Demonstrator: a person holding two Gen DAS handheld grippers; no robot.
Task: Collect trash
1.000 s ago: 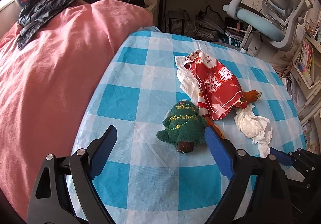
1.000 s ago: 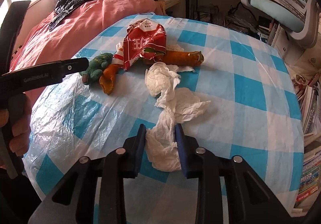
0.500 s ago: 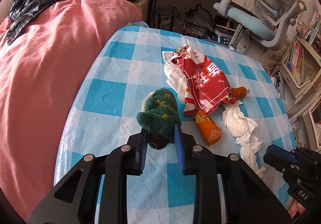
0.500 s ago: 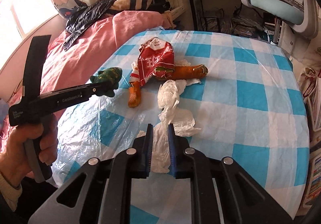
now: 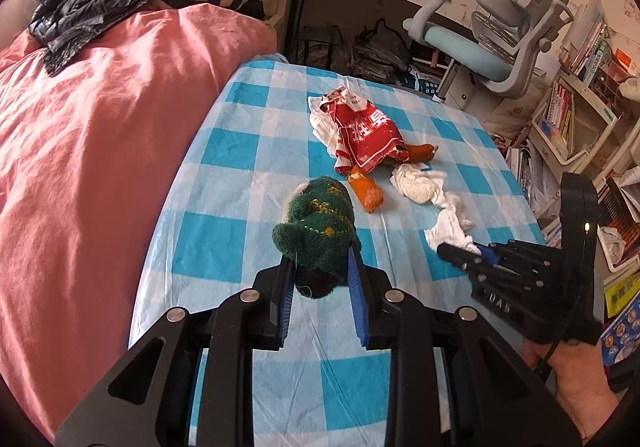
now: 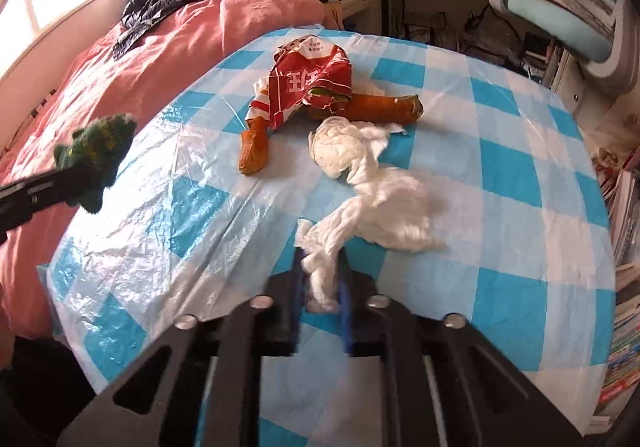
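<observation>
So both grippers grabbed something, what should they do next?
Probably lift the right gripper. It is shut on one end of the white tissue, but most of that tissue lies on the checked tablecloth. The left gripper already holds the green plush toy above the cloth.

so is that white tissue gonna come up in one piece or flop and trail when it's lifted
Probably floppy: the white tissue is a crumpled, twisted strand, pinched only at its near end by the right gripper. The rest would likely dangle. It looks light and may tear if it snags; its far clump lies against the orange wrapper.
</observation>
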